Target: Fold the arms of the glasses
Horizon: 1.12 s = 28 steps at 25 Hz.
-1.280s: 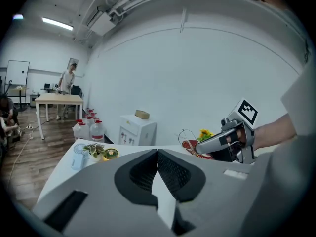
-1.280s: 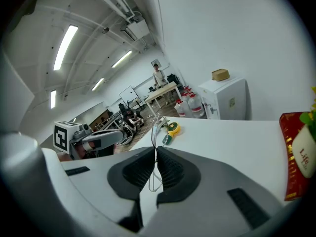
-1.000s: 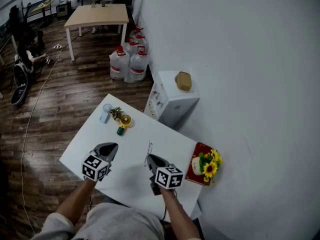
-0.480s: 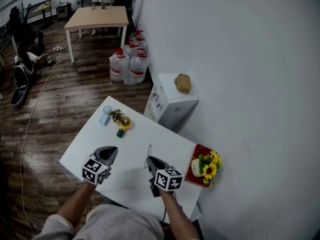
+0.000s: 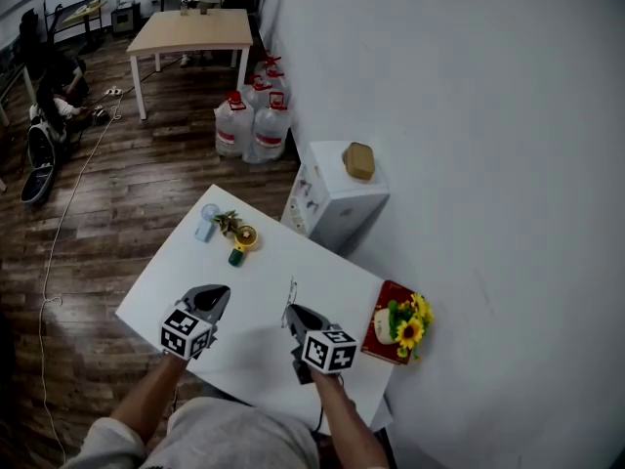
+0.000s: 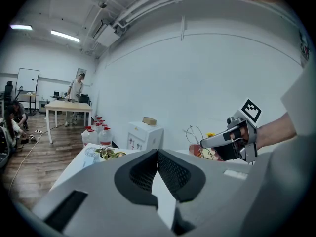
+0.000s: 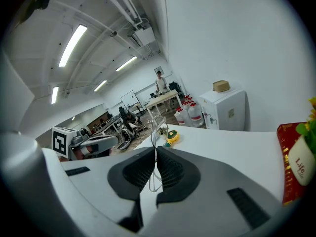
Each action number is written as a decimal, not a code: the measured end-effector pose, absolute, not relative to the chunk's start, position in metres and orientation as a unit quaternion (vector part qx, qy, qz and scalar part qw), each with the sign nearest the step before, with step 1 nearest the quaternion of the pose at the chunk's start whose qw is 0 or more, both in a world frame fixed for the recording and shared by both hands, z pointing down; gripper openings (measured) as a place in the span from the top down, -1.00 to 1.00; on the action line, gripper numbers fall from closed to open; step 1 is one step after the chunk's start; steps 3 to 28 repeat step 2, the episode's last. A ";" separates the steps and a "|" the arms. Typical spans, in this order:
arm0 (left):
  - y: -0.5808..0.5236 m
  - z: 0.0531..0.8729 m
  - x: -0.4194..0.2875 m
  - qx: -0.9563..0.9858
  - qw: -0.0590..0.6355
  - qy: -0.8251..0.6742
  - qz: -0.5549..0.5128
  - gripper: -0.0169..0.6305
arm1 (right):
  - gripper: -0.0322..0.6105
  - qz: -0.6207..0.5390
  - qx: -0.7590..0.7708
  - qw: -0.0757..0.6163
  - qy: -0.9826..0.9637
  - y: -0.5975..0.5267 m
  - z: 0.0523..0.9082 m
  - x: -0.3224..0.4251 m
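The right gripper (image 7: 156, 151) has its fingers clenched on the wire glasses (image 7: 156, 132), held upright above the worktop (image 5: 266, 262) middle. The left gripper (image 6: 158, 153), over the worktop's near-left part, is clenched on nothing.

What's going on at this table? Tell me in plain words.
A person holds a tool in each hand over a white table. The right tool is shut on a pair of thin wire glasses and holds them upright above the tabletop. The left tool is shut with nothing in it and hangs beside the right one. The frame is too thin to tell whether the arms are folded yet. A few small items sit at the table's far end.
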<state>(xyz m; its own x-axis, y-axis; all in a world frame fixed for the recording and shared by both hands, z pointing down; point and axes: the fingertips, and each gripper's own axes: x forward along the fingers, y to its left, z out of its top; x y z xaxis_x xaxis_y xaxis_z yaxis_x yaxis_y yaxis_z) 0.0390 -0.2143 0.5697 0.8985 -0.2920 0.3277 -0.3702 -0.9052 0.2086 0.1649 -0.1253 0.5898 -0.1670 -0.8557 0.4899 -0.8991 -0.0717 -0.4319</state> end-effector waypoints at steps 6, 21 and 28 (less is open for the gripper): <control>-0.215 0.570 0.039 0.965 0.135 -0.171 0.147 0.93 | 0.85 0.347 0.645 0.032 -0.680 -0.125 0.591 0.165; -0.215 0.570 0.039 0.965 0.135 -0.171 0.147 0.93 | 0.85 0.347 0.645 0.032 -0.680 -0.125 0.591 0.165; -0.215 0.570 0.039 0.965 0.135 -0.171 0.147 0.93 | 0.85 0.347 0.645 0.032 -0.680 -0.125 0.591 0.165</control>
